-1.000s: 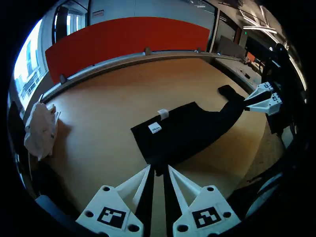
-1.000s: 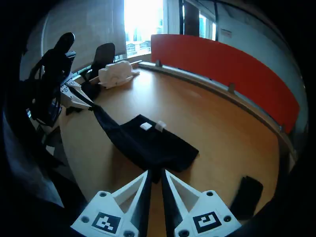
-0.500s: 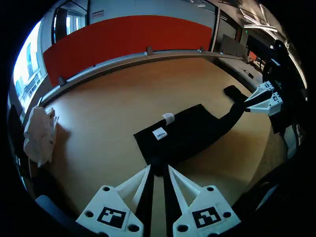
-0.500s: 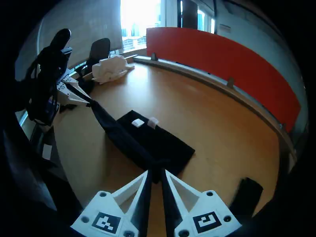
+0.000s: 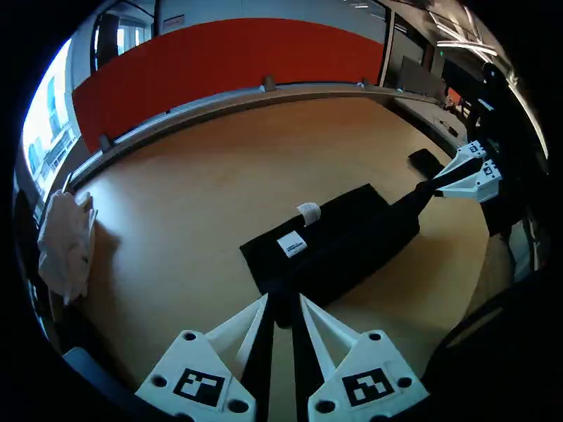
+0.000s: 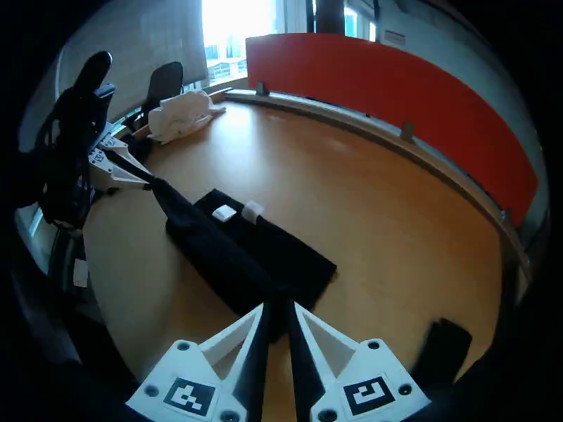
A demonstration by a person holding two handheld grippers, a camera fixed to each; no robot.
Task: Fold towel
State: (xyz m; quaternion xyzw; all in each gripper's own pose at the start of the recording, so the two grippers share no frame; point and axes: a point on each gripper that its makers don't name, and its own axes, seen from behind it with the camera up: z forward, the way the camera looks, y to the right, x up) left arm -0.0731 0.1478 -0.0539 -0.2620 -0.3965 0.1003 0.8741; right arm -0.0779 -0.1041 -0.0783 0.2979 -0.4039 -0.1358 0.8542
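Black soft fabric, the towel (image 5: 338,232), lies on the smooth wooden table (image 5: 183,176), its near edge lifted at both ends. My left gripper (image 5: 281,318) is narrow, pinching one corner; my right gripper (image 6: 276,318) pinches the other corner the same way. The long axis runs from one gripper to the other. The flat part lies forward of both, so I judge the held edge must travel forward.
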